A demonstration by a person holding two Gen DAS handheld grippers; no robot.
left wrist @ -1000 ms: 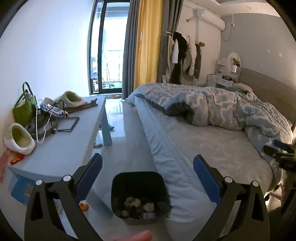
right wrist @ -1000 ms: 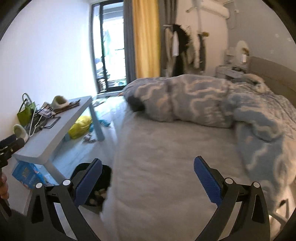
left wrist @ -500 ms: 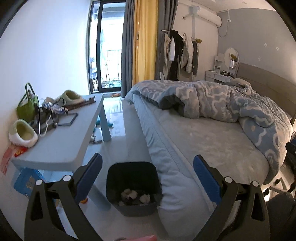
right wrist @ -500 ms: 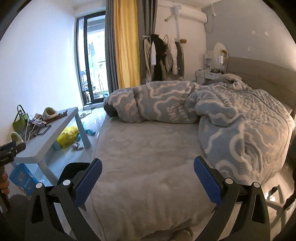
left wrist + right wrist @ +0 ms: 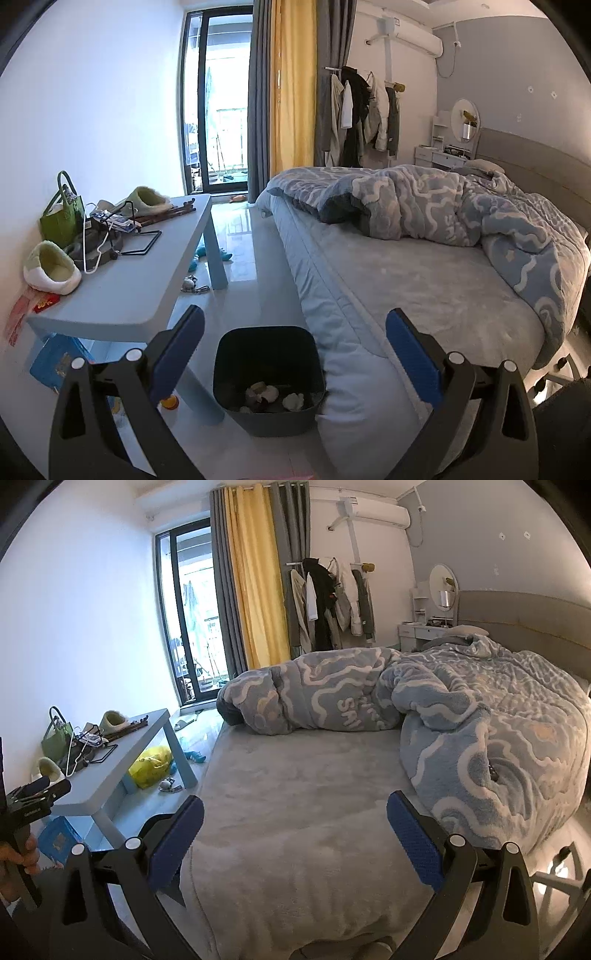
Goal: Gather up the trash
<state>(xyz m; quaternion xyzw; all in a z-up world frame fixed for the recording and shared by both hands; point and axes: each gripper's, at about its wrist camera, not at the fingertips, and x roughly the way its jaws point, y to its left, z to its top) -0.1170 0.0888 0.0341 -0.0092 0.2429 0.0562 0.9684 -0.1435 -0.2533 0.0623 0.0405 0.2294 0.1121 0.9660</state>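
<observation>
Daylight is pouring in through the balcony door (image 5: 221,122), glaring white there and gleaming off the floor (image 5: 240,236). Both views are staying sharp, bending strongly and darkening toward the corners.

Left gripper (image 5: 294,354), right gripper (image 5: 295,836) — black frames, blue textured pads (image 5: 415,840), silver screws.

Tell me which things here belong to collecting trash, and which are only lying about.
Belong to the job:
bin, wads already inside
left gripper, open, empty
right gripper, open, empty

Lying about:
slippers on table
green bag
yellow bag on floor, contents unclear
duvet
</observation>
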